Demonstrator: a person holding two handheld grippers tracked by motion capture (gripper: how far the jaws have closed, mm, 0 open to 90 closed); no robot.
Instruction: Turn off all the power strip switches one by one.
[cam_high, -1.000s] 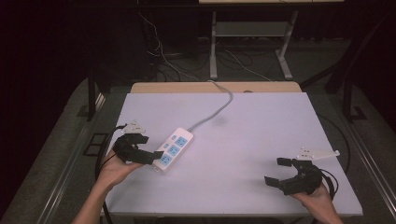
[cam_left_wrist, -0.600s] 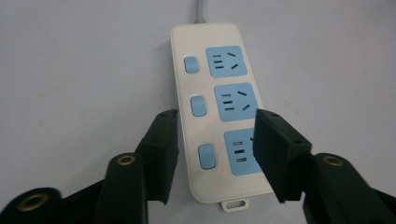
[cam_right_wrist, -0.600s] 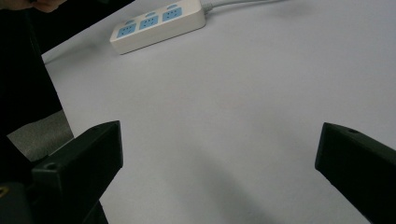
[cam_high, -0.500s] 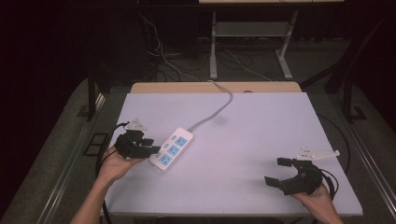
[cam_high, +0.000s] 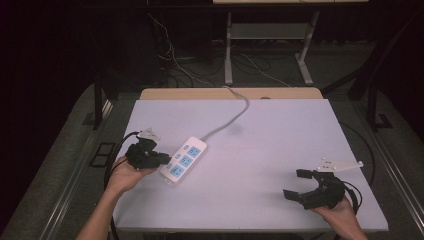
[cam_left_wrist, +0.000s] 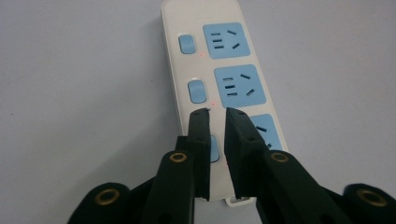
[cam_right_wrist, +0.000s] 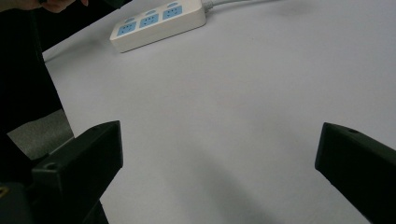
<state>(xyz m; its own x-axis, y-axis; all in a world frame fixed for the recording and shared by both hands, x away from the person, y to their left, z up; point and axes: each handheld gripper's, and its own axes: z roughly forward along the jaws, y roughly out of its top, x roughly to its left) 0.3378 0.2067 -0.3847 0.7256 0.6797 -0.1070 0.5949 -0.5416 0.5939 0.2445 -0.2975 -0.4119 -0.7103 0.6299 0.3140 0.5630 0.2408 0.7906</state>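
— White tabletop (cam_high: 280, 150) first, and on its left half the power strip (cam_high: 183, 160) lies flat, cord (cam_high: 235, 114) trailing off the far edge.

— How's it lined up?

— Long axis runs diagonally: cord end points to the far right, blunt end toward the person's near left. In the left gripper view the three blue sockets and their switches stack straight away from the camera.

— And the left gripper (cam_left_wrist: 217, 114)?

— Right over the strip's near end, jaws nearly pinched together with just a slit between, holding nothing. Tips hang above the nearest switch (cam_left_wrist: 214, 149), just short of the middle switch (cam_left_wrist: 196, 91).

— Risk?

— As I read it, narrow tips on a small rocker: come down off-centre and they skid onto the casing or catch the middle switch instead. Push at a slant and the light strip could slide or pivot, since nothing pins it.

— The right gripper (cam_high: 299, 186)?

— Well apart at the near right corner, jaws spread wide, empty. Too far away to steady anything.
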